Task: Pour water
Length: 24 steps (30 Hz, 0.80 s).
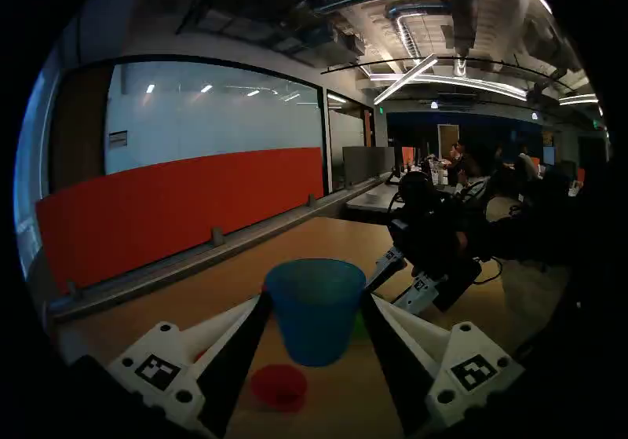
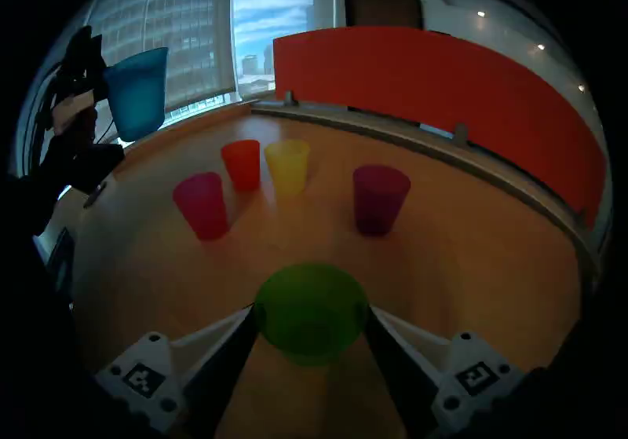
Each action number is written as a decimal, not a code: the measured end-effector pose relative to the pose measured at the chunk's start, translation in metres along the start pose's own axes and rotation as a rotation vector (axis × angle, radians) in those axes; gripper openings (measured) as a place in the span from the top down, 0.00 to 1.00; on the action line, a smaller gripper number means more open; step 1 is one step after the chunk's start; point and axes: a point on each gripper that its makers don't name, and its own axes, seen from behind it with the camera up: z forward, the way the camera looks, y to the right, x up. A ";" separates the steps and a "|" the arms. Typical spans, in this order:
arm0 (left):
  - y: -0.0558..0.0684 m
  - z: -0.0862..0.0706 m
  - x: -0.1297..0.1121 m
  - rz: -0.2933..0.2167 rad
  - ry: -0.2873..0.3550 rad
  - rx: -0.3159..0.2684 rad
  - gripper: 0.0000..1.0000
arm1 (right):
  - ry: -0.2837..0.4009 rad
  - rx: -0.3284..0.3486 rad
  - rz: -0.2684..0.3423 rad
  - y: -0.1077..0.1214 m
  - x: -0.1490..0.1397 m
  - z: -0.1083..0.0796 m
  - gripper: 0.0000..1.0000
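Your left gripper (image 1: 315,304) clamps the blue cup (image 1: 315,325) upright, high off the desk (image 1: 259,266); your right gripper (image 2: 312,317) grasps the green cup (image 2: 311,301) lower; blue lies up-left of green.

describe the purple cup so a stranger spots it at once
Find the wooden table below the orange panel. Four cups stand on it; in the right gripper view, the purple cup stands alone on the right, apart from the pink cup, red cup and yellow cup, and is the darkest.
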 end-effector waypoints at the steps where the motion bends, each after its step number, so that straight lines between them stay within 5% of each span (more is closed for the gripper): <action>1: 0.000 0.000 -0.001 -0.002 -0.002 -0.001 0.17 | -0.005 -0.001 -0.004 0.000 -0.002 0.000 0.03; 15: 0.010 0.003 -0.022 -0.016 -0.040 -0.016 0.17 | -0.004 -0.022 -0.004 0.001 -0.010 -0.003 0.00; 24: 0.028 0.009 -0.045 -0.023 -0.084 -0.052 0.17 | -0.005 -0.033 -0.002 0.002 -0.015 -0.012 0.00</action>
